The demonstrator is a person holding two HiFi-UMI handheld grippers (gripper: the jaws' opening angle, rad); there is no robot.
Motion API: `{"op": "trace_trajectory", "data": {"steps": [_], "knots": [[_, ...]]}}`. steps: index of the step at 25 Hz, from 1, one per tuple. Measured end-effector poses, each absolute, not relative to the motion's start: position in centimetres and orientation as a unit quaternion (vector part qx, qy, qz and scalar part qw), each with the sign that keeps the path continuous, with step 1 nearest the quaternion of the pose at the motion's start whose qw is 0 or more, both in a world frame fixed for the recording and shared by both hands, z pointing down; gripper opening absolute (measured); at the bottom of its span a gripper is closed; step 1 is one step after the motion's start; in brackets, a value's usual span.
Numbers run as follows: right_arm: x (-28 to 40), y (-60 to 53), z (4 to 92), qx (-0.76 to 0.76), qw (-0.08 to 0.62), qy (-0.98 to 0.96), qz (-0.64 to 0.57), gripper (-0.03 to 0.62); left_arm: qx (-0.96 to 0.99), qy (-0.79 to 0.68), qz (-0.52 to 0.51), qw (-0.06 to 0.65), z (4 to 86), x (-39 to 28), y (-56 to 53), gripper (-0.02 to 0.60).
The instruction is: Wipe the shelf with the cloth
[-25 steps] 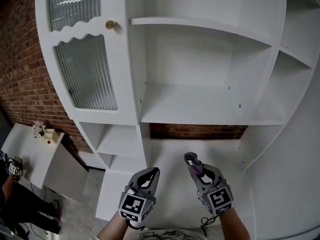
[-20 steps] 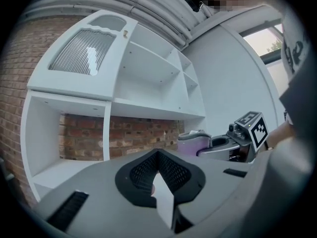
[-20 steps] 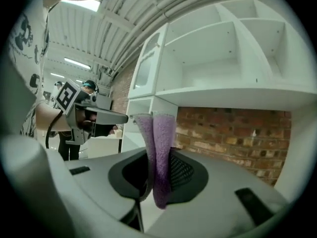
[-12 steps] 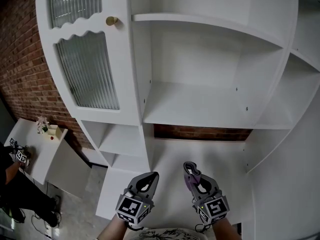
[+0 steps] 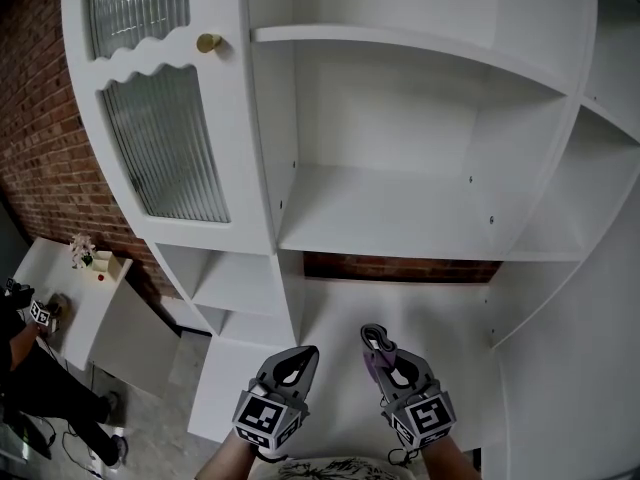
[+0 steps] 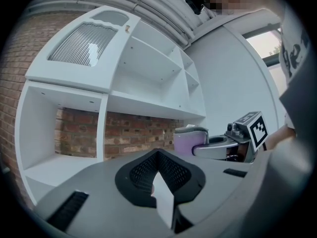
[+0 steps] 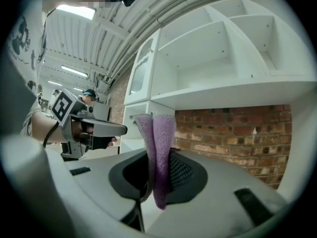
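The right tool (image 5: 380,348) was clamped on the folded purple cloth (image 7: 162,148). The cloth stood up past the jaws, probably to present its edge to the shelf (image 5: 400,223). The left tool (image 5: 296,364) sat beside it, closed and empty. Both tools hung below the shelf, apart from it. No obstruction lay on the boards. A ribbed-glass door (image 5: 165,148) stood to the left.

Cloth (image 7: 161,148) — mostly hidden between right gripper's (image 5: 381,346) jaws

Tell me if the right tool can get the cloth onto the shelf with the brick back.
Probably yes. The right tool, shut on the cloth, hangs just before that shelf, whose surface looks bare, with nothing in between.
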State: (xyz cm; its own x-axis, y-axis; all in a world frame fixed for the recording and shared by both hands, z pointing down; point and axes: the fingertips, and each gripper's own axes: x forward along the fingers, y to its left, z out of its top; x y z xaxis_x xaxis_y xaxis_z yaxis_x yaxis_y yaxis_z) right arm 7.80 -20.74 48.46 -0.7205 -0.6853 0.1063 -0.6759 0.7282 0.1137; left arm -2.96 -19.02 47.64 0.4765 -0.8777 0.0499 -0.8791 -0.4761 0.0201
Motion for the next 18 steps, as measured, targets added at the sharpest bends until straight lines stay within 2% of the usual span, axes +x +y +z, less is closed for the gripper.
{"op": "trace_trajectory", "data": {"steps": [18], "knots": [[8.6,-21.4,48.3,0.356,0.081,-0.931,-0.028,0.067,0.866,-0.5,0.015,0.006,47.5,-1.3,-20.0,0.015]]}}
